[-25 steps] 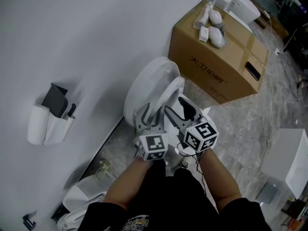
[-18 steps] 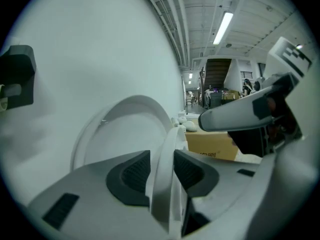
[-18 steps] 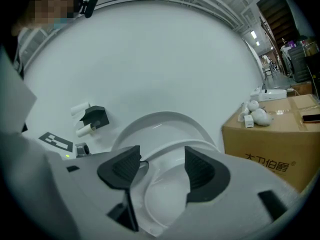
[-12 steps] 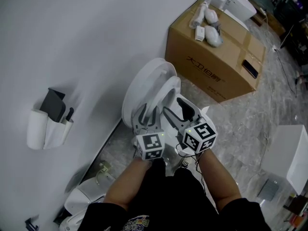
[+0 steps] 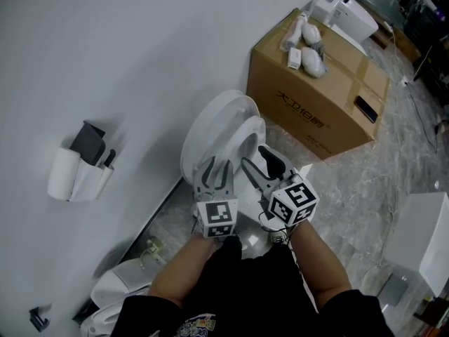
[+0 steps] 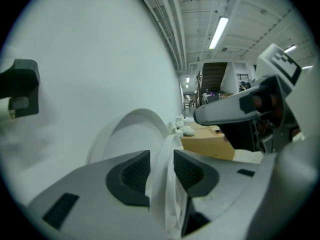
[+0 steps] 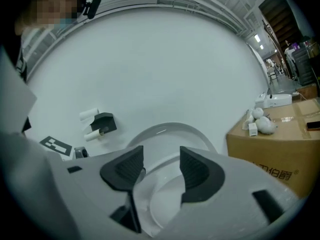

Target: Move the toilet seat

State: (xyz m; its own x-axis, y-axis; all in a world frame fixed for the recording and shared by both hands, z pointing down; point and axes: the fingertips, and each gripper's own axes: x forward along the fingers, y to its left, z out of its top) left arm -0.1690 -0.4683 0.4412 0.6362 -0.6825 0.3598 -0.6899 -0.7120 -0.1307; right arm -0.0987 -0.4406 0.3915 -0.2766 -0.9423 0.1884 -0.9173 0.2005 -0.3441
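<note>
The white toilet seat (image 5: 251,133) stands raised, just in front of the upright lid (image 5: 210,125) that leans on the wall. My left gripper (image 5: 214,167) has just been closing and is shut on the seat's near rim (image 6: 168,149), a pad pressing each side. My right gripper (image 5: 259,161) sits beside it to the right; its jaws have just been closing and stand open. In the right gripper view the seat's rim (image 7: 150,196) runs up between the pads (image 7: 195,171) with a gap on the right side, and the lid (image 7: 170,136) shows behind.
A large cardboard box (image 5: 319,93) with small white items (image 5: 309,51) on top stands right of the toilet. A wall holder (image 5: 77,168) hangs at the left. Another white fixture (image 5: 119,286) lies at the lower left, a white unit (image 5: 428,237) at the right.
The left jaws look narrower around the seat's rim than a second ago. The right gripper has lifted slightly. Seat and lid stand much as before.
</note>
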